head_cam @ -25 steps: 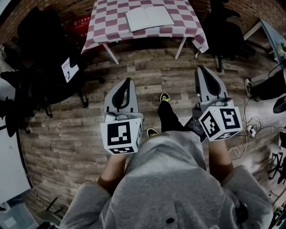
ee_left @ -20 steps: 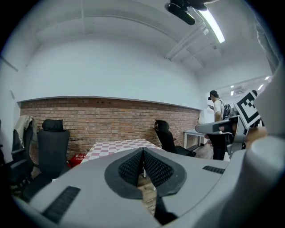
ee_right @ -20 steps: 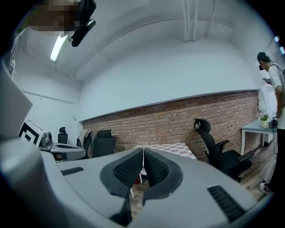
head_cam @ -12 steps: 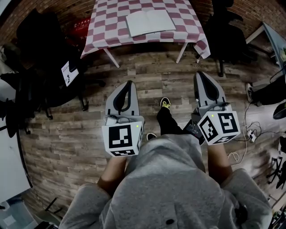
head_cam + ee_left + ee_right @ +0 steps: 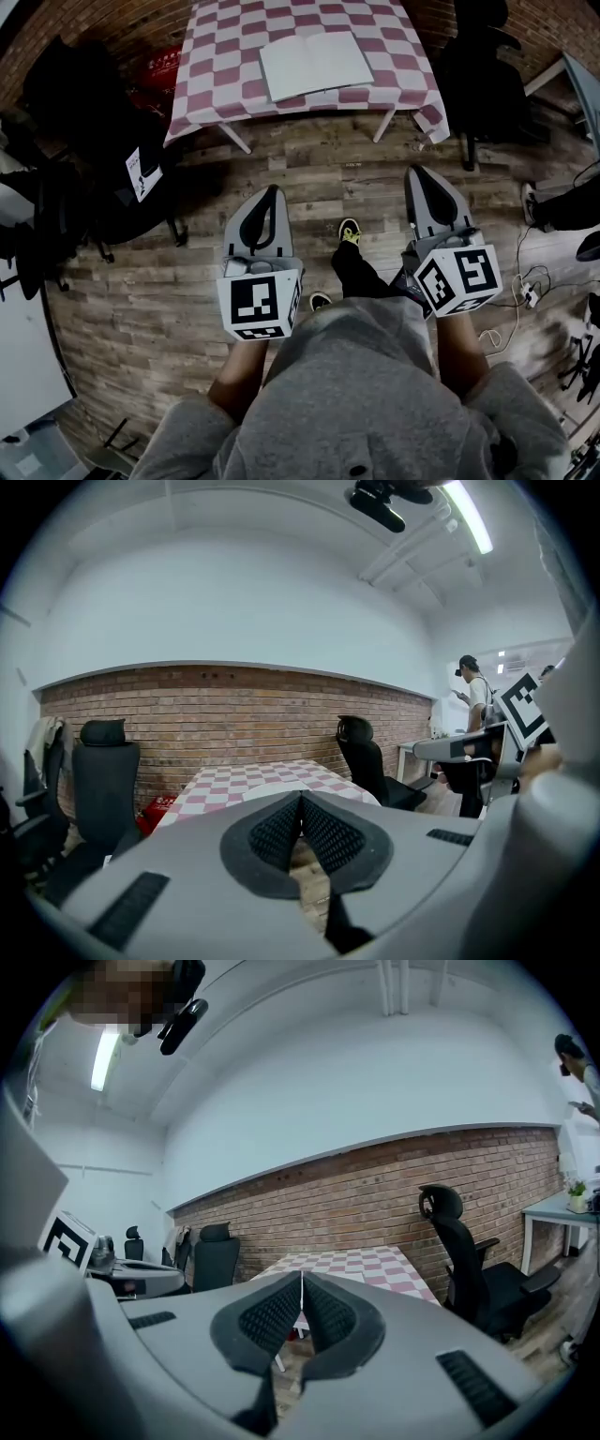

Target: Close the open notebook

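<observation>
**Notebook lies open on the table, well ahead of two closed, empty grippers**

The notebook (image 5: 315, 64) lies open and flat, its two pale pages spread side by side with the fold running down the middle. The pages look blank from the head view. It sits slightly askew on the pink-and-white checked cloth of the table (image 5: 225, 75), towards the table's near edge. It is ahead of both sets of jaw tips and roughly between the lines they point along, with a strip of wooden floor (image 5: 309, 178) between the tips and the table.

The left gripper (image 5: 269, 195) has its jaws pressed together with nothing between the ribbed pads; its own view shows the table (image 5: 234, 782) just beyond the tips. The right gripper (image 5: 413, 174) is likewise closed on nothing, its pads meeting in a thin line, with the table (image 5: 375, 1265) beyond and slightly right of the tips. A black office chair (image 5: 483, 84) stands right of the table, ahead of the right jaws.

Compared with a second ago, the table and notebook sit lower and larger in the head view, and the gap of floor between the jaw tips and the table edge has narrowed. The leading shoe (image 5: 348, 231) has shifted too. Both pairs of jaws are as closed as before, and the notebook has not changed.
</observation>
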Tool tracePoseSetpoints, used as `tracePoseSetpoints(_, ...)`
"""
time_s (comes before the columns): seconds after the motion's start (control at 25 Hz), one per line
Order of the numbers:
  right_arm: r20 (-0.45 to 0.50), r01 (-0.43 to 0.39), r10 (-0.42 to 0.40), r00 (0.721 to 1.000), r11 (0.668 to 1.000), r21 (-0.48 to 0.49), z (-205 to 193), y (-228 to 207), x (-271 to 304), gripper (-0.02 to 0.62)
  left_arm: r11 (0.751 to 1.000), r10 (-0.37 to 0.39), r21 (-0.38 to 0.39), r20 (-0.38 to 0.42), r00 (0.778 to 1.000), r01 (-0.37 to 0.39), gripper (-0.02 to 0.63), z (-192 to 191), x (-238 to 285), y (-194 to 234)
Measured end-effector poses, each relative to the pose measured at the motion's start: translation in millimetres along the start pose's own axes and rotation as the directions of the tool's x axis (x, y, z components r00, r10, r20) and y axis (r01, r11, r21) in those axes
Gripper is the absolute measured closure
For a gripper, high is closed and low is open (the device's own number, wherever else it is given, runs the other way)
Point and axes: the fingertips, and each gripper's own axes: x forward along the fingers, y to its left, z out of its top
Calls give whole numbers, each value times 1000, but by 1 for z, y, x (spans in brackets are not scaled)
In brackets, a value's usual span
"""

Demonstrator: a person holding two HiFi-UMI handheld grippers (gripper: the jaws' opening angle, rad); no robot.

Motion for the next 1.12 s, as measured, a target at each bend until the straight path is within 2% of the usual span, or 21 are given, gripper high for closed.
tracePoseSetpoints(0.4, -27, -31, 32, 999, 999, 20, 16, -42, 73, 568, 1000, 19, -2, -48, 999, -20, 597, 19, 78, 13)
tracePoseSetpoints(0.8, -45, -53, 56, 997, 997, 64, 21, -81, 108, 568, 999, 44, 6, -75, 996, -44, 597, 33, 123, 9)
tracePoseSetpoints(1.12, -44, -97, 101, 994, 992, 76, 29, -105, 141, 568, 995, 95, 19, -71, 993, -94, 597, 48, 156, 14)
